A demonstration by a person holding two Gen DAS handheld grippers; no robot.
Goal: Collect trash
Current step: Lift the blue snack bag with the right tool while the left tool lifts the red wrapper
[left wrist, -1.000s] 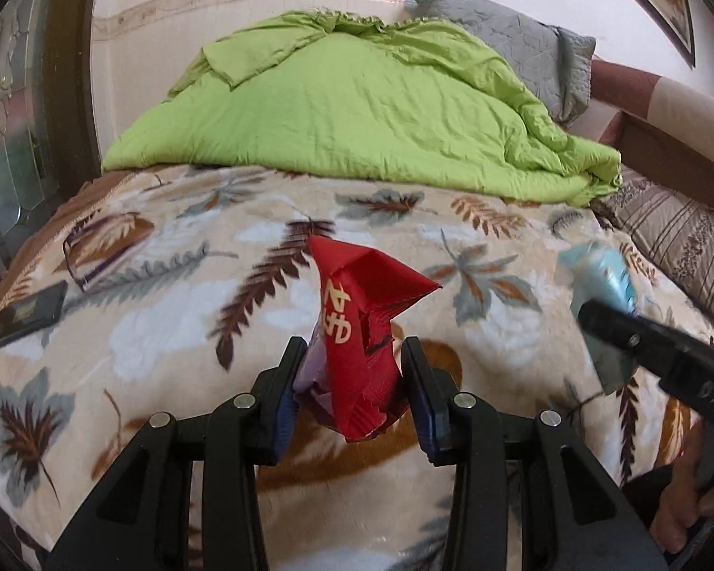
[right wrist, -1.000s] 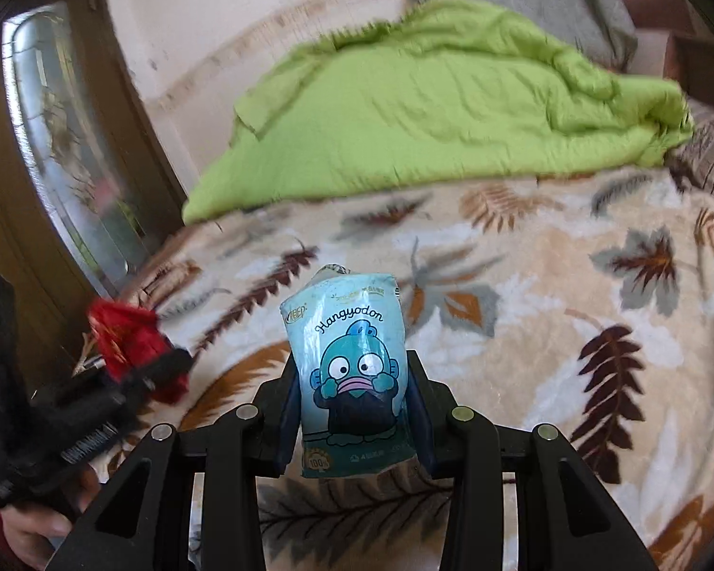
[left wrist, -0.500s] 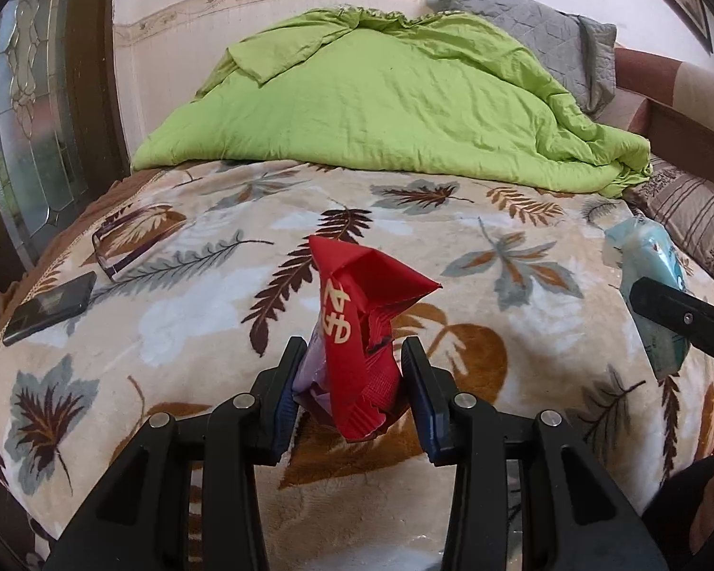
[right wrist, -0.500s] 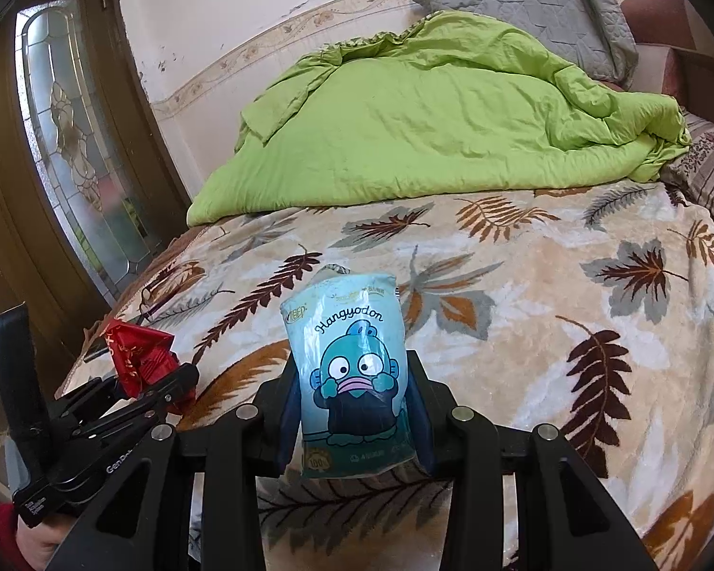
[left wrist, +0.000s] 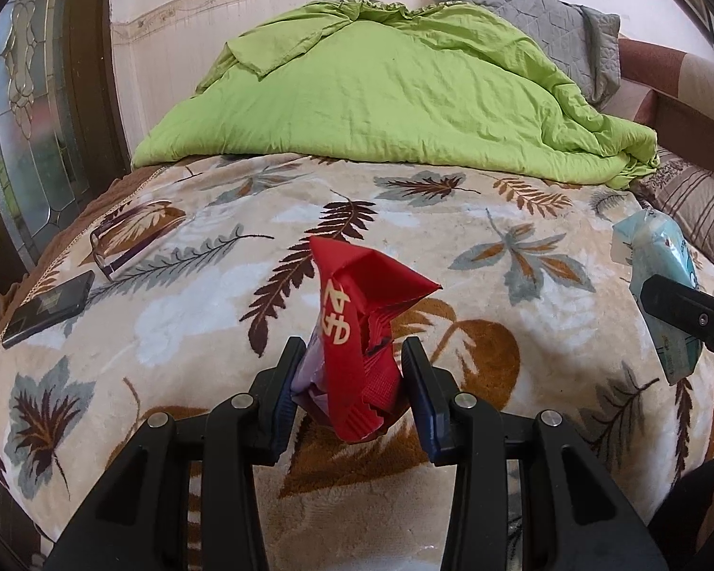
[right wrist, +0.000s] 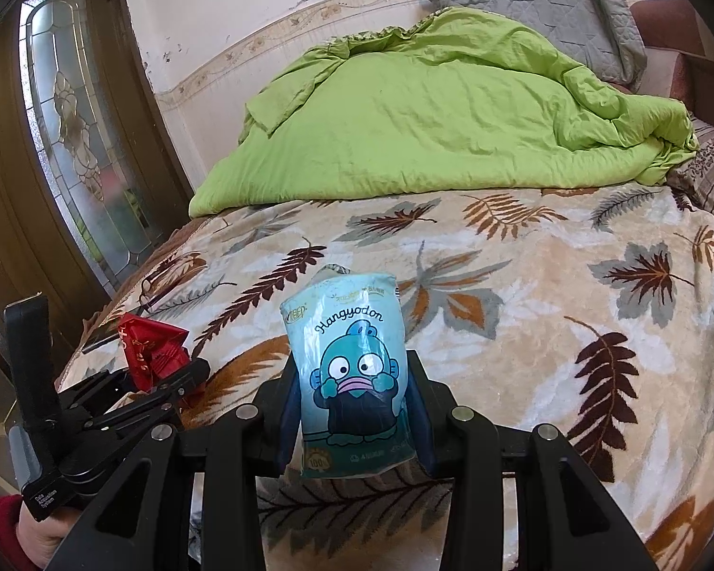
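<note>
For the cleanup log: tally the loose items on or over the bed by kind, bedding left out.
Trash wrappers: 2, a red wrapper and a blue Hangyodon packet, each held in a tool
Phones: 1, a black phone
Eyeglasses: 1, a pair of glasses
Total: 4

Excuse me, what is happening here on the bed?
A person is collecting trash with two handheld grippers. The left gripper is shut on a crumpled red wrapper, and the right gripper is shut on a light blue cartoon packet. Both are held above the leaf-patterned blanket. A phone and glasses lie on the blanket.
</note>
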